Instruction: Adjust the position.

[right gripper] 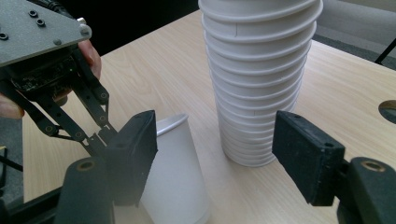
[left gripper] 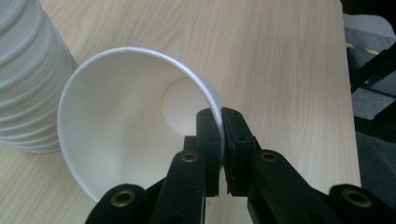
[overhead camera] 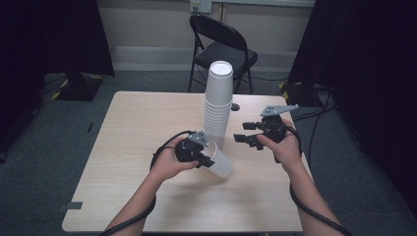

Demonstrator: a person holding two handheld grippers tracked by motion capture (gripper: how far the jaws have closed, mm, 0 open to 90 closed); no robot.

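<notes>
the left gripper (overhead camera: 199,156) is clamped on the rim of a single white paper cup (overhead camera: 220,161), one jaw inside the mouth and one outside, as the left gripper view shows. the cup (left gripper: 121,121) lies tilted over the pale wooden table (overhead camera: 137,128), just beside the base of a tall stack of upturned white paper cups (overhead camera: 218,101). the right gripper (overhead camera: 244,132) hovers with its jaws apart and nothing between them, on the stack's right. bare tabletop lies to the left and toward the near edge; the right edge runs close by the right hand (overhead camera: 285,147). a black folding chair (overhead camera: 223,46) stands beyond the far edge.
</notes>
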